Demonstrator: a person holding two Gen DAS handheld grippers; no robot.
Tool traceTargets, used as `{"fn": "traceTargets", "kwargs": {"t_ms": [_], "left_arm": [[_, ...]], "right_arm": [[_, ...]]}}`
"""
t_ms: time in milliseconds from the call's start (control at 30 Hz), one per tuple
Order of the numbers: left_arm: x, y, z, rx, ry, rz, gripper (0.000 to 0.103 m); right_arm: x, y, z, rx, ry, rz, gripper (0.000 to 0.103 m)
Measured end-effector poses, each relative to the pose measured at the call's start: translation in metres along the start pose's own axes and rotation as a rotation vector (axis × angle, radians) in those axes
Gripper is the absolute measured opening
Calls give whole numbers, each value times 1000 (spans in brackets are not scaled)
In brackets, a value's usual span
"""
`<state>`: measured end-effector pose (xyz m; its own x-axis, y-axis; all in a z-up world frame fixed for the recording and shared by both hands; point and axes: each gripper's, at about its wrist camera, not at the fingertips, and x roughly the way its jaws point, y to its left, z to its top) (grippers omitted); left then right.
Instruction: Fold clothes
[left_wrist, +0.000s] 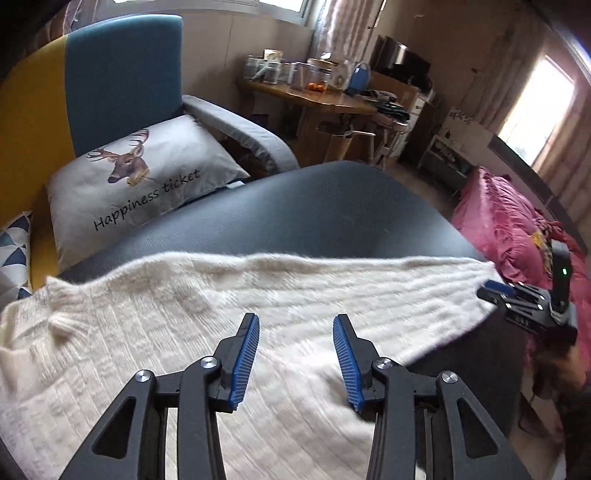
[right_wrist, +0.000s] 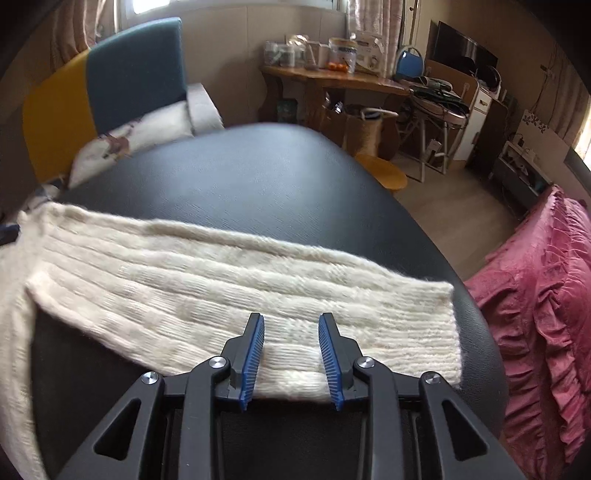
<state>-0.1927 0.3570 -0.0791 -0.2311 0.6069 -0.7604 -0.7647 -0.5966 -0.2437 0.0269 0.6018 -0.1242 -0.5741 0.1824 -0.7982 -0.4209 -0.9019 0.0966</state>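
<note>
Both grippers sit wide open, your right gripper (right_wrist: 291, 321) over the sleeve cuff (right_wrist: 417, 332) of the cream knit sweater (left_wrist: 184, 332), your left gripper (left_wrist: 295, 325) above its body, probably lining up a sleeve fold.

each claw, left claw (left_wrist: 295, 325) and right claw (right_wrist: 291, 323), has 2 black angular fingers, ribbed blue pads (left_wrist: 242, 363), silver round screws (left_wrist: 208, 362) at the linkage joints

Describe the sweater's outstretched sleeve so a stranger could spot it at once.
Find the black table. A cream knit sweater lies on it, and its sleeve stretches right toward the pink bedspread. It alone ends in a ribbed cuff at the table's edge, before the right gripper.
</note>
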Motion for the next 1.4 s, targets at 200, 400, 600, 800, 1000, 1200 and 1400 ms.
{"fn": "traceTargets", "kwargs": {"t_ms": [200, 400, 600, 800, 1000, 1200, 1400], "left_arm": [[-14, 4, -60, -108, 48, -41, 42], [-23, 21, -109, -170, 84, -48, 42], [-28, 7, -127, -50, 69, -3, 42], [-34, 6, -124, -64, 66, -21, 42], [-40, -6, -91, -71, 14, -109, 42], [3, -27, -60, -43, 79, -178, 44], [21, -47, -85, 61, 124, -193, 45]], "right_arm": [[9, 77, -3, 145, 144, 753, 34], [72, 139, -12, 326, 317, 762, 41], [104, 130, -6, 724, 156, 937, 42], [98, 96, -21, 798, 200, 881, 42], [37, 62, -13, 505, 148, 593, 42], [30, 49, 14, 169, 120, 36, 42], [59, 30, 5, 25, 78, -132, 42]]}}
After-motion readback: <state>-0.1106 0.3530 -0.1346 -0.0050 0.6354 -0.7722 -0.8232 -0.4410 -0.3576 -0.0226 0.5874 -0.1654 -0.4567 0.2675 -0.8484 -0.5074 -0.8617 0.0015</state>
